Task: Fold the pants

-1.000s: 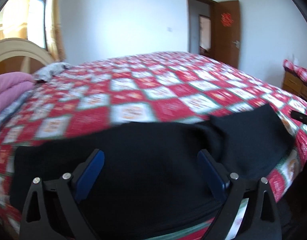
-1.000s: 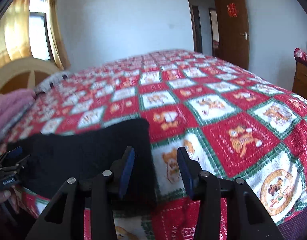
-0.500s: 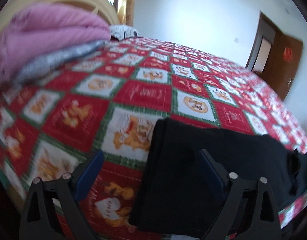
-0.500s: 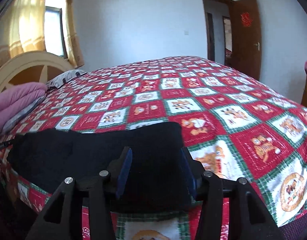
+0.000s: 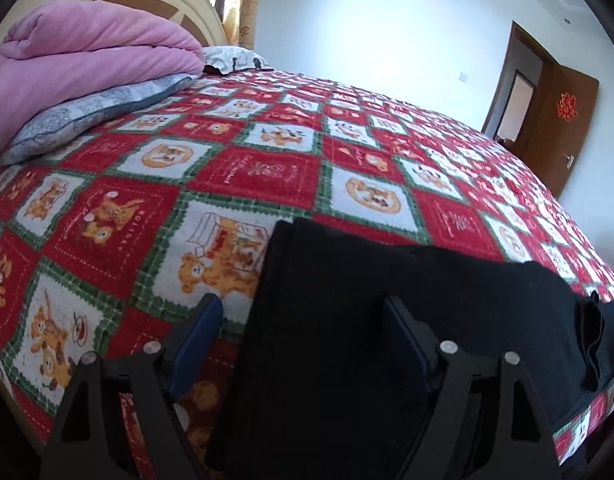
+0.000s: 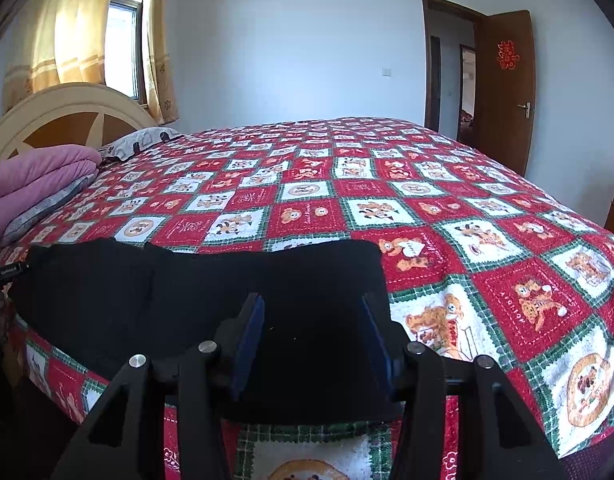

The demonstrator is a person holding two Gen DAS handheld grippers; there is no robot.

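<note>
Black pants [image 6: 195, 292] lie flat along the bed's near edge, left claw [image 5: 303, 340] and right claw [image 6: 313, 336] both released at opposite ends: pinch both layers before lifting.

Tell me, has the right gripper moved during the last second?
Yes. The right gripper moved left along the bed: it now sits over the black pants, past their right edge.

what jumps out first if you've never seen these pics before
The loud red, white and green bear-print bedspread fills both views. Black pants lie along its near edge, with the open left gripper over one end and the open right gripper over the other. A pink quilt is piled by the headboard on the left.
</note>
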